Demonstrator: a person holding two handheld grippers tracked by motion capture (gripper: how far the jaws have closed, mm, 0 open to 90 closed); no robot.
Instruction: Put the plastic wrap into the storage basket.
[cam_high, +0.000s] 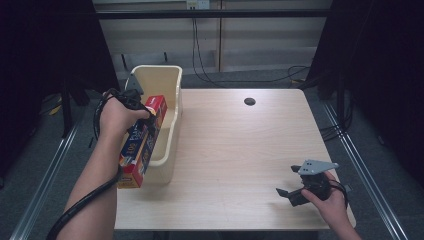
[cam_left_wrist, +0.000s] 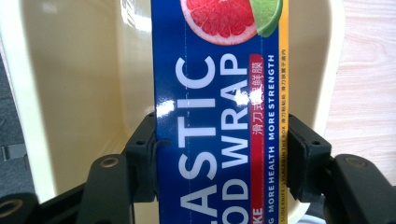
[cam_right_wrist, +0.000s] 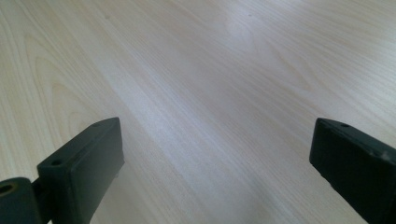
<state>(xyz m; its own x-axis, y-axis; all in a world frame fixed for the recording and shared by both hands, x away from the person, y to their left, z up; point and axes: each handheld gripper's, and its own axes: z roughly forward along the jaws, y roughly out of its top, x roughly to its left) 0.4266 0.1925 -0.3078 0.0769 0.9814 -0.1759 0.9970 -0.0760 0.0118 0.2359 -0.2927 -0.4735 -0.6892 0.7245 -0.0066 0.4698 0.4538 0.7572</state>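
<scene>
Left tool (cam_high: 141, 116) is clamped on the plastic wrap box (cam_left_wrist: 219, 121). Lower it slowly into the cream bin (cam_high: 167, 82), then let go. Right tool (cam_high: 295, 187) rests apart.

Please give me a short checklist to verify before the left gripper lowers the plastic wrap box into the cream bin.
1. Grip: the left gripper is shut on the plastic wrap box, pads on both long sides. Ok.
2. Position: the box's upper end is over the cream bin; its lower end hangs outside the near wall. Not ok.
3. Tilt: the box slants across the bin's near-left rim in the high view. Not ok.
4. Space inside the bin: the part seen in the left gripper view is bare; the rest is hidden. Cannot tell.
5. Right gripper: open, holding nothing, over the table, far from the bin. Ok.
</scene>
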